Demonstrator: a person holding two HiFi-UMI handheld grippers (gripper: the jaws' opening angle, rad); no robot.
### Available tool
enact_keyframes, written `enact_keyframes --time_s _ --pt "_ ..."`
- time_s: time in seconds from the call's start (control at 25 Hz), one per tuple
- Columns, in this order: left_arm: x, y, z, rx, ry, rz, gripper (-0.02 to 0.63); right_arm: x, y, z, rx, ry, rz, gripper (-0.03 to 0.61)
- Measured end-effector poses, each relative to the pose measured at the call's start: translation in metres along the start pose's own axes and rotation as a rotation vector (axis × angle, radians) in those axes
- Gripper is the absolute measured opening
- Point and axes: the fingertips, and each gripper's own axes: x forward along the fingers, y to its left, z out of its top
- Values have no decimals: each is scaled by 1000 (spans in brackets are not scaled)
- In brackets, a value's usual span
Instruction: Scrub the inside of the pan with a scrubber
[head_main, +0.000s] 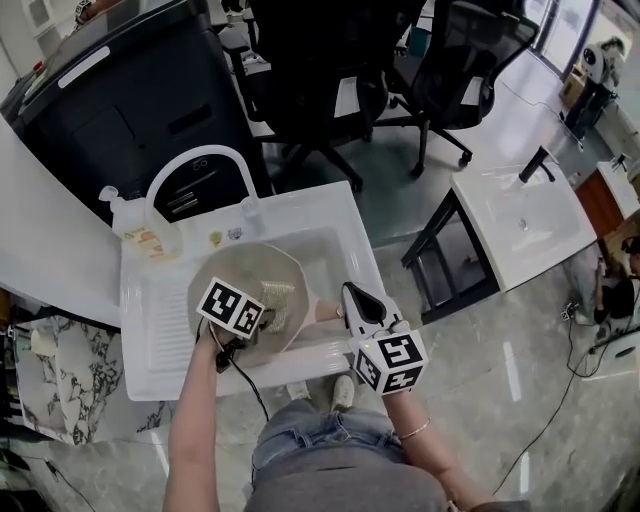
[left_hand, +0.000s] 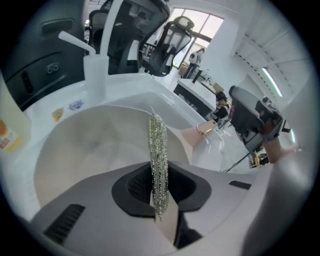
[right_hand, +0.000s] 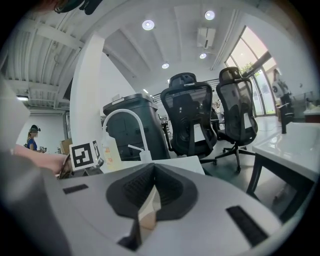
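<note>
Pan (head_main: 250, 268) partly behind left hand-held gripper (head_main: 260, 318)

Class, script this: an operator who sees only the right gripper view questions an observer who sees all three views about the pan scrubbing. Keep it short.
Operator: My right gripper is shut on something tan. What is it?
Observer: It is the handle of the pan. The head view shows it sticking out to the person's right.
Operator: I see only the marker cube of the left gripper. Does it hold anything?
Observer: Yes. It is shut on a metal mesh scrubber, held over the inside of the pan.
</note>
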Motion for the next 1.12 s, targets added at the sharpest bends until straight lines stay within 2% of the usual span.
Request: enact_keyframes --time_s 0.16,0.32,0.48,0.72,1.12 --pt "24 -7 -16 8 176 -73 64 -4 -10 -5 14 10 -30 11" --pt "38 9 -31 35 310 -63 61 1 -8 -6 19 20 -40 11" --pt "39 29 -48 103 417 -1 61 16 3 -7 10 33 -26 11" --pt "32 56 -64 146 481 90 61 42 21 -8 3 54 10 11" --pt "14 101 -80 150 472 215 63 82 63 -15 -17 93 93 11"
